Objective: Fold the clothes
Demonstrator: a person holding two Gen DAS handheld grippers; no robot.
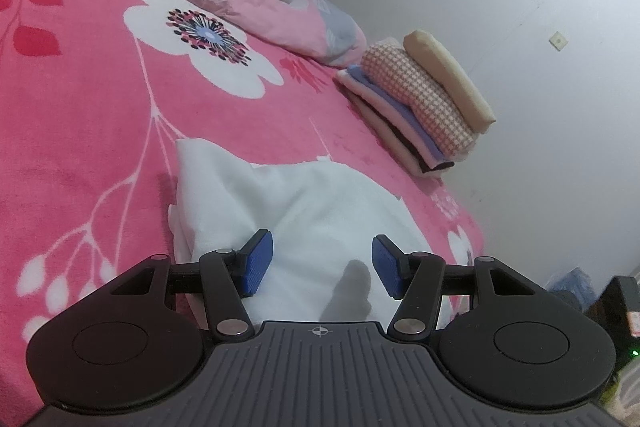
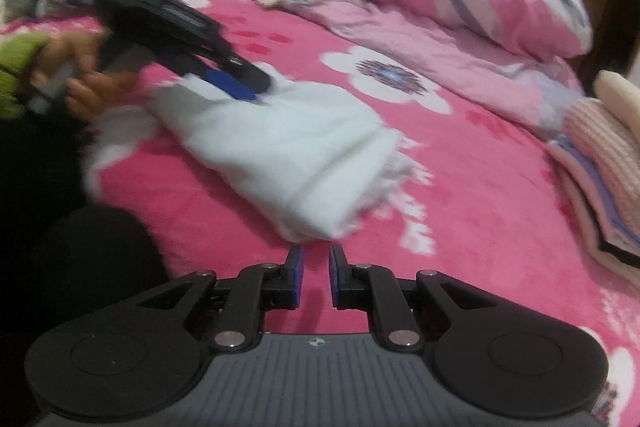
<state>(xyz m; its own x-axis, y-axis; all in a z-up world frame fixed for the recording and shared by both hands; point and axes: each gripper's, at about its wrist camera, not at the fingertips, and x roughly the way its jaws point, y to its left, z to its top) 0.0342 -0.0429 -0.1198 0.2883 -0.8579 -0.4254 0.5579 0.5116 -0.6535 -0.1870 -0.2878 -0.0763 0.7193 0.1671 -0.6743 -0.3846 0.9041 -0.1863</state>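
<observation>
One white garment (image 2: 280,155) lies folded on the bed (image 2: 480,227); one stack of folded clothes (image 1: 420,107) sits far right. My left hand-held gripper (image 1: 322,265) stands wide over the garment, gripping nothing; my right hand-held gripper (image 2: 316,277) is narrow, empty.

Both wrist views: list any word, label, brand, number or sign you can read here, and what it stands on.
No readable text in either view.
Left gripper body: only a small crosshair mark, no letters.
Right gripper body: the same crosshair mark, no letters.
Dark box at the right edge of the left wrist view: a pinkish label, too small to read.
Folded stack, white garment, bedspread: patterns only.
</observation>
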